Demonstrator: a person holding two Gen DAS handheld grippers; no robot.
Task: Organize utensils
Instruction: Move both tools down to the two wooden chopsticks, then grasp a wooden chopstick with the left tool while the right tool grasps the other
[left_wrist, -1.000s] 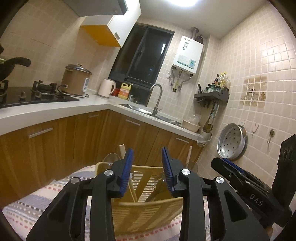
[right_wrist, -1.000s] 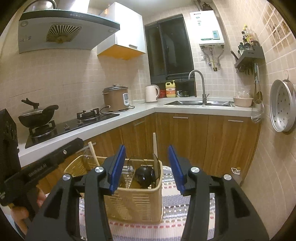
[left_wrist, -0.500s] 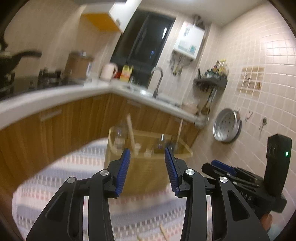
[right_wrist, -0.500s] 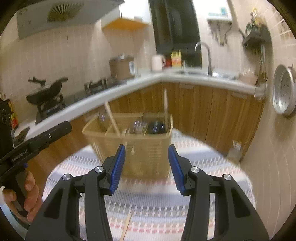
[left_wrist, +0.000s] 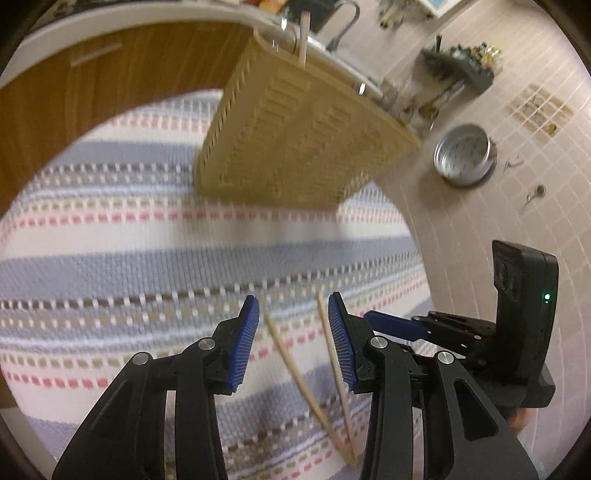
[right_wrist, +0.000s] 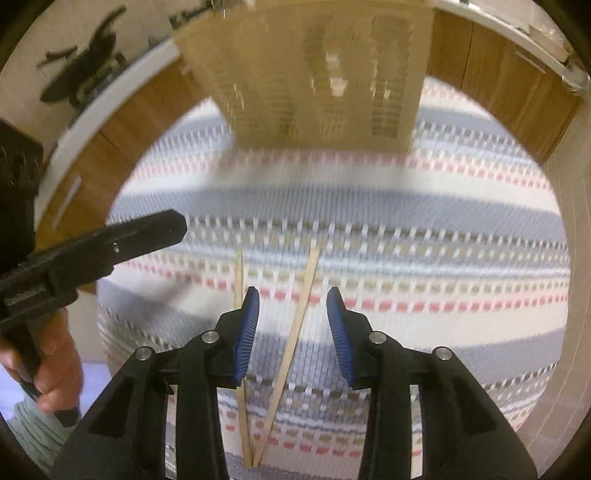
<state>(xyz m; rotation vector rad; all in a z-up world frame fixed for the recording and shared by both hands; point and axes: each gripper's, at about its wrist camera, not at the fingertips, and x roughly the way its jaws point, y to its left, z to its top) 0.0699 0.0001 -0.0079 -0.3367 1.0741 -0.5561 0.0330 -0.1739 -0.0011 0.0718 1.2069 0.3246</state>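
Two wooden chopsticks (left_wrist: 295, 373) lie in a V on the striped cloth (left_wrist: 110, 266), meeting at their near ends; they also show in the right wrist view (right_wrist: 295, 332). My left gripper (left_wrist: 291, 339) hovers over them, open and empty. My right gripper (right_wrist: 291, 332) is open and empty above the same pair; it shows at the right of the left wrist view (left_wrist: 391, 325). A tan slatted utensil basket (left_wrist: 295, 136) stands beyond on the cloth, with a wooden stick (left_wrist: 303, 40) poking out. The basket fills the top of the right wrist view (right_wrist: 317, 74).
Wooden cabinets (left_wrist: 74, 96) under a white counter run behind the table. A tiled wall (left_wrist: 517, 166) with a hanging metal pan (left_wrist: 463, 155) is at the right. A wok on the stove (right_wrist: 85, 70) sits far left.
Both grippers have tilted down from the kitchen toward the table. The chopsticks have come into view under the jaws, and the basket has shifted to the top of both views.
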